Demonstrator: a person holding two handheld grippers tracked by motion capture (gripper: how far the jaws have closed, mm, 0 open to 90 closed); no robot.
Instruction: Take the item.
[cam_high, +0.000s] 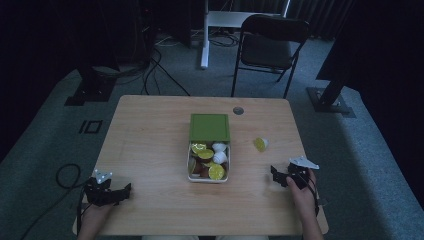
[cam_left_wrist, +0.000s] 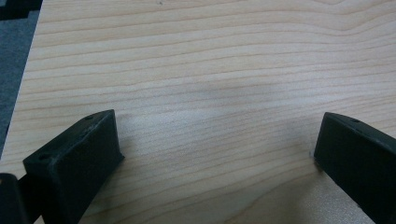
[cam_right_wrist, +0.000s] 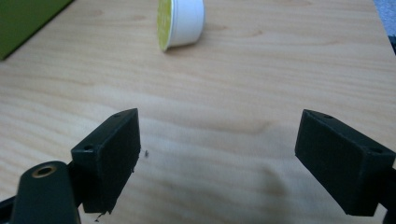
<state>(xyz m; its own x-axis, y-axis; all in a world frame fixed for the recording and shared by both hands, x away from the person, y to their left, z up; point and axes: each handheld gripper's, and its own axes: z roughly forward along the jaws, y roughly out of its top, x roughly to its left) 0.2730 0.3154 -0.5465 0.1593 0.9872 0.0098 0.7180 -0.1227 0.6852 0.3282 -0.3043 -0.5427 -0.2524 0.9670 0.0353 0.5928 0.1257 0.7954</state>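
green lid cut off at frame edge, box contents too small to ID

A light wooden table is standing on a grey-green carpet floor in a dim room, with a black folding chair and black cables sitting behind it near dark curtains.

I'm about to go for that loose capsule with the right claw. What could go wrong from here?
1. The capsule lies on its side on the bare table, so a nudge from one jaw may roll it away before the open right claw closes.
2. The box already looks heaped with capsules, so another dropped in could spill out.
3. The green lid sits against the box's far end, and a careless reach might knock it.
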